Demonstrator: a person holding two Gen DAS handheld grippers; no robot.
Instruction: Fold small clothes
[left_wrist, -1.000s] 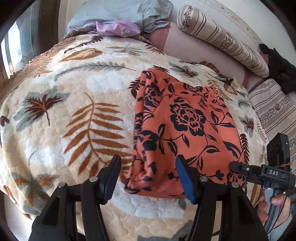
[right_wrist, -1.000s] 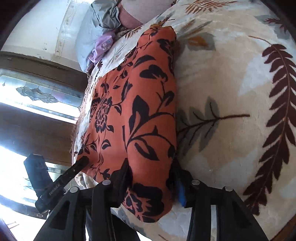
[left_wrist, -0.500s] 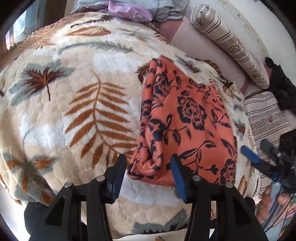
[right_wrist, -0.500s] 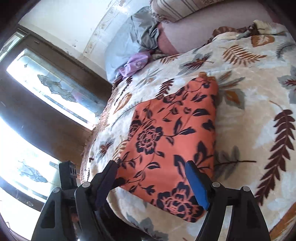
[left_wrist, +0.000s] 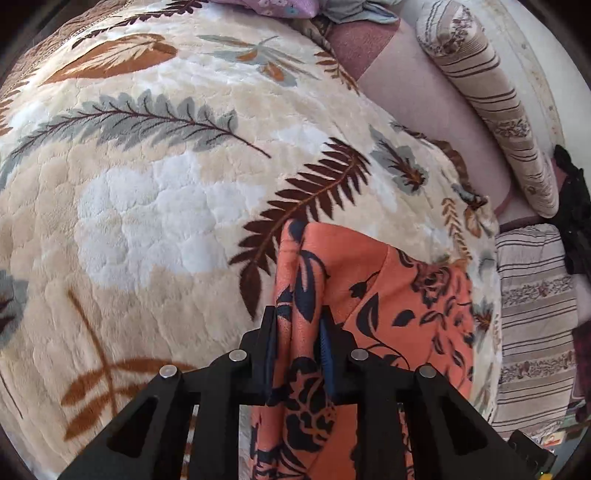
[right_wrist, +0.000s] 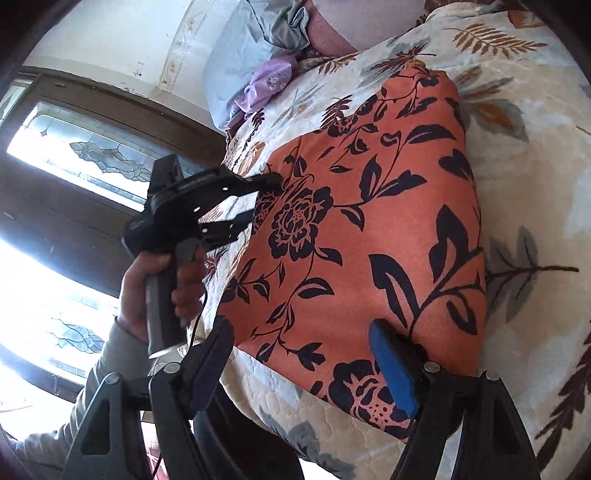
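Observation:
An orange cloth with dark flower print lies folded on the leaf-patterned blanket. In the left wrist view my left gripper is shut on the cloth's left edge, and the pinched fabric stands up between the fingers. The right wrist view shows the left gripper at the cloth's far left side, held by a hand. My right gripper is open over the cloth's near edge, its blue pad above the fabric, holding nothing.
A striped bolster and striped bedding lie at the right. A pile of blue and purple clothes sits at the bed's head. A window with a dark wooden frame is at the left.
My left gripper moved in and shut on the cloth's left edge, lifting it. My right gripper stayed open and came nearer over the cloth's near edge.

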